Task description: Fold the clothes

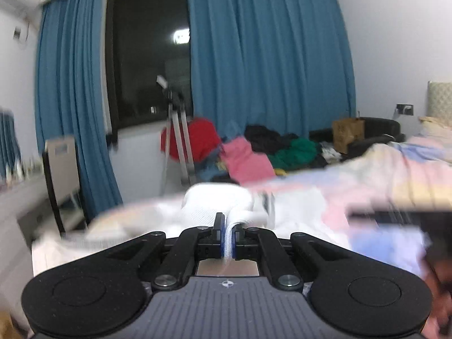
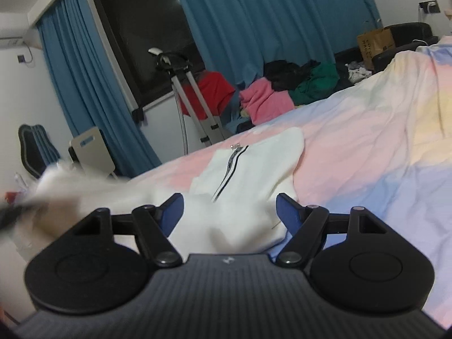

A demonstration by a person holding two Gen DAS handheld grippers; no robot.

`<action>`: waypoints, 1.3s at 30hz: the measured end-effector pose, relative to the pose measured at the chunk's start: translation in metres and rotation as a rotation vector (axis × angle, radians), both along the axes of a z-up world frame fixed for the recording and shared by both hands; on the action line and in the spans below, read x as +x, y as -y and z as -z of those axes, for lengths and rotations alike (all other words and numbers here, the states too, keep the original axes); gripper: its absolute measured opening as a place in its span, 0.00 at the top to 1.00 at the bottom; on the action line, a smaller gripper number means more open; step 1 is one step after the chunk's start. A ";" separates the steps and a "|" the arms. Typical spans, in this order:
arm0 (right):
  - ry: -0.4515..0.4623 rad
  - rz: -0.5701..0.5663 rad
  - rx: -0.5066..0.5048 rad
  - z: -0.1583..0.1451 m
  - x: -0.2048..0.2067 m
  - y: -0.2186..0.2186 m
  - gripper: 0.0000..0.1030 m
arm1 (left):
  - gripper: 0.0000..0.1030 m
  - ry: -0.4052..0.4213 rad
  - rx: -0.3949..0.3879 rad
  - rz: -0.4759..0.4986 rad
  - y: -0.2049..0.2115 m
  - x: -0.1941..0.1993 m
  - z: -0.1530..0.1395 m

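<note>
1. The left wrist view sits low and close over the pastel pink, blue and yellow bedspread (image 1: 395,169), facing the blue pleated curtains (image 1: 268,56) and dark window (image 1: 147,56).
2. The right wrist view rides slightly higher, tilted, facing the same way across the bedspread (image 2: 367,127).
3. Both share the curtains (image 2: 254,14), window (image 2: 141,28), heap of red, pink, black and green clothes (image 1: 254,152) (image 2: 282,90) and white zip-front knit garment (image 1: 214,197) (image 2: 240,169).

zip top (image 2: 240,180) on bed (image 2: 367,130) | clothes pile (image 2: 282,90) behind bed | tripod (image 2: 195,104) left of pile
</note>
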State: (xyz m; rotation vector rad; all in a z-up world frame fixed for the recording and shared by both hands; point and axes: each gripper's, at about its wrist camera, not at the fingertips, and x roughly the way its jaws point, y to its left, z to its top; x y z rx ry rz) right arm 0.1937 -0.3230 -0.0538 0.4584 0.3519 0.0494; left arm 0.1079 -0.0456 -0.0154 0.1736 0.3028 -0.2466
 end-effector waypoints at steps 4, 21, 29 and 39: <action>-0.027 -0.028 0.043 -0.004 -0.015 0.003 0.27 | 0.95 -0.276 0.000 -0.009 -0.014 -0.029 0.052; -0.165 -0.200 -0.063 -0.012 0.066 -0.063 0.41 | 0.92 -0.439 -0.196 -0.099 -0.029 -0.010 0.089; -0.258 -0.140 -0.247 -0.020 0.247 -0.116 0.41 | 0.94 -0.446 -0.320 -0.110 -0.054 0.030 0.104; -0.445 0.005 -0.323 0.039 0.397 -0.132 0.43 | 0.94 -0.394 -0.405 -0.049 -0.067 0.048 0.122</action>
